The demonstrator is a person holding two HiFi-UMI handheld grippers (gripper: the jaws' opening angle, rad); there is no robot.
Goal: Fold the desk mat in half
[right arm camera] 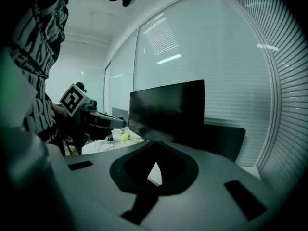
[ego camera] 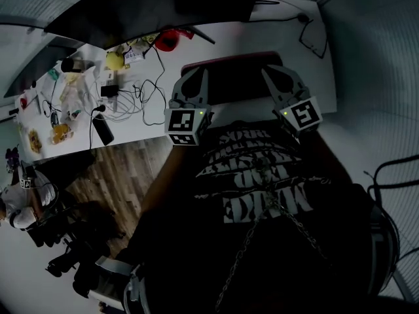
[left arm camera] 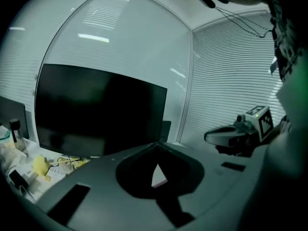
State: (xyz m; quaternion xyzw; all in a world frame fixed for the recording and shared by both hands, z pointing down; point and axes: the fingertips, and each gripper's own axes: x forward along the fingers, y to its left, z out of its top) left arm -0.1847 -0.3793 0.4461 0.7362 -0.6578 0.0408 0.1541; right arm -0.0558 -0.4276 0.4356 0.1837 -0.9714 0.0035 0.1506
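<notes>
You hold the left tool (left arm camera: pixel 156 146) and right tool (right arm camera: pixel 155 143) clenched, empty, over the near corners of the dark rectangular desk mat (ego camera: pixel 234 78), evidently staged for gripping.

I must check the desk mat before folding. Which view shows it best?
The head view: the desk mat shows nearly whole, dark with a red edge. Neither gripper view shows it clearly.
</notes>
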